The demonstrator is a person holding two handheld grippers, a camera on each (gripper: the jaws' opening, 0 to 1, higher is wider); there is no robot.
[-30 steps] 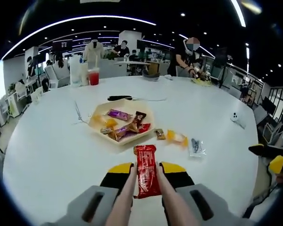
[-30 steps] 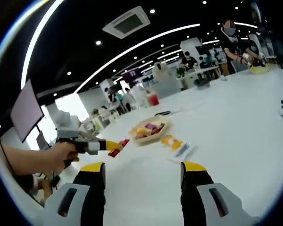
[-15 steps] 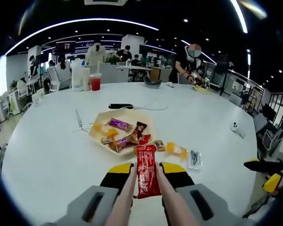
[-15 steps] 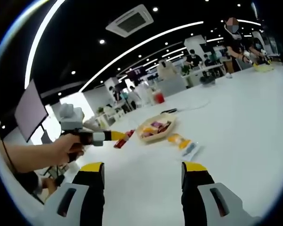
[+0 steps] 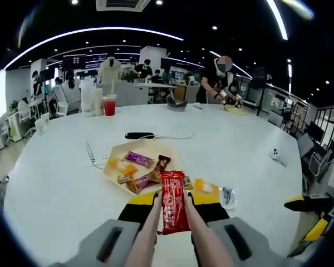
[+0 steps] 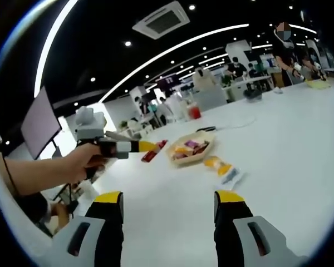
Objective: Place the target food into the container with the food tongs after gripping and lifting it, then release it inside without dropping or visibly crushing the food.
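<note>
Left hand-held gripper [image 5: 172, 207] clamped through the tongs [image 5: 147, 231] on the red snack packet [image 5: 173, 201], long axis pointing at the container [image 5: 112, 165] just beyond, slightly left; right hand-held gripper [image 6: 168, 203] open, farther away over the surface [image 5: 61, 161].

In the left gripper view the red bar [image 5: 173, 201] covers part of the tray's [image 5: 114, 169] near rim and some of the snacks [image 5: 142, 169] in it, whose labels are too small to read. The clear packet [image 5: 229, 196] near the desk's [image 5: 55, 167] right edge is too blurred to identify. In the right gripper view the tray's contents are only coloured specks, and the desk is cut off at the right.
</note>
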